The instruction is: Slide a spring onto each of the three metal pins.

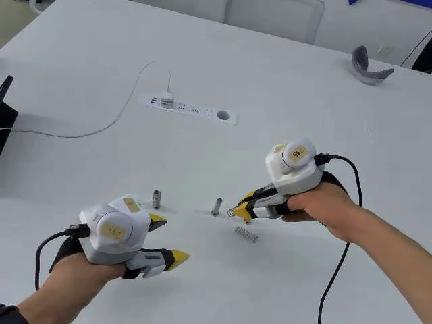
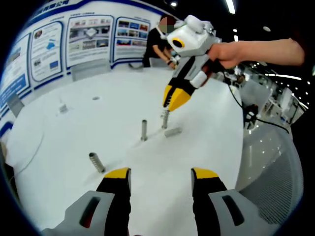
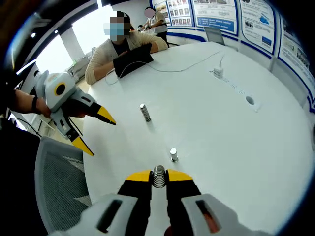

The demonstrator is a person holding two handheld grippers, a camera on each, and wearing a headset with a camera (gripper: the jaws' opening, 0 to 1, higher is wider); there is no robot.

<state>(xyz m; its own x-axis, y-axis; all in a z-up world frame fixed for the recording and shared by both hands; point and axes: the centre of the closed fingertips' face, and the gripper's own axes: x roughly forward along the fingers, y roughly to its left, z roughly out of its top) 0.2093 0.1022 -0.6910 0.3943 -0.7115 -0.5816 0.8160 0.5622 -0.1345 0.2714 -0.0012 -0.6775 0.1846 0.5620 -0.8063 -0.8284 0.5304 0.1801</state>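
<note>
White table [image 1: 283,101] under my grippers, left gripper [image 1: 172,237] spread wide and empty, right gripper [image 1: 237,212] pinching a spring [image 3: 158,176], bare pin [image 1: 217,206] just ahead of its tips, sprung pin [image 1: 156,198] ahead of my left, loose spring [image 1: 246,234] just beside my right.

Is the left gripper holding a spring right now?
No, the left gripper is open, nothing between its jaws; the right gripper pinches a spring.
</note>
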